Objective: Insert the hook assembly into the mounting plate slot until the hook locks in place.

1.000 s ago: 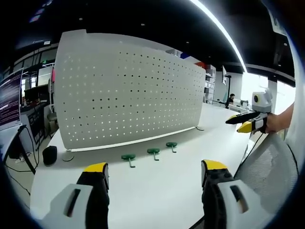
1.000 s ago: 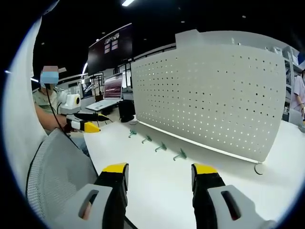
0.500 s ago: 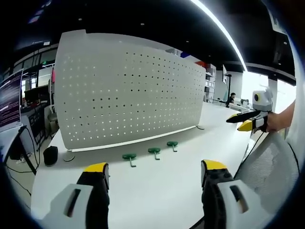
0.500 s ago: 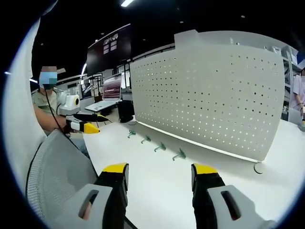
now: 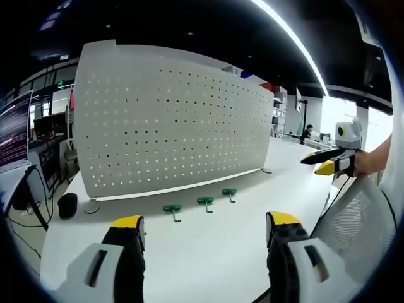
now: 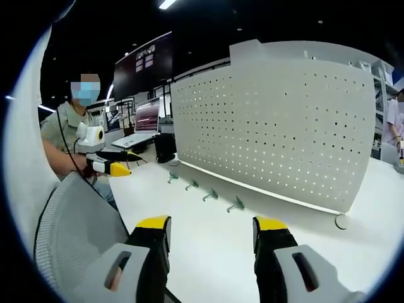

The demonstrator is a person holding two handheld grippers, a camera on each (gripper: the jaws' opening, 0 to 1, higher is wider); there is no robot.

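Note:
A white perforated mounting plate (image 5: 170,126) stands upright on the white table (image 5: 208,259). Three green hooks (image 5: 205,202) lie in a row on the table just in front of it. My left gripper (image 5: 205,222) is open over the near table edge, holding nothing, well short of the hooks. Off to the right, a hand holds the right gripper (image 5: 323,160) in the air. In the right gripper view the plate (image 6: 278,126) fills the middle, with several hooks (image 6: 209,196) along its base. My right gripper (image 6: 211,223) is open and holds nothing. At the left the left gripper (image 6: 112,165) is held level.
A grey mesh chair back (image 5: 355,221) (image 6: 76,233) sits close under the hands. A small black cylinder (image 5: 67,205) stands by the plate's left foot (image 5: 92,207). Monitors and a laptop (image 6: 146,123) occupy desks behind. A person (image 6: 66,136) sits at the left.
Both views drifted only slightly. The hooks and the plate have stayed put. In the right gripper view the person has leaned further into sight.

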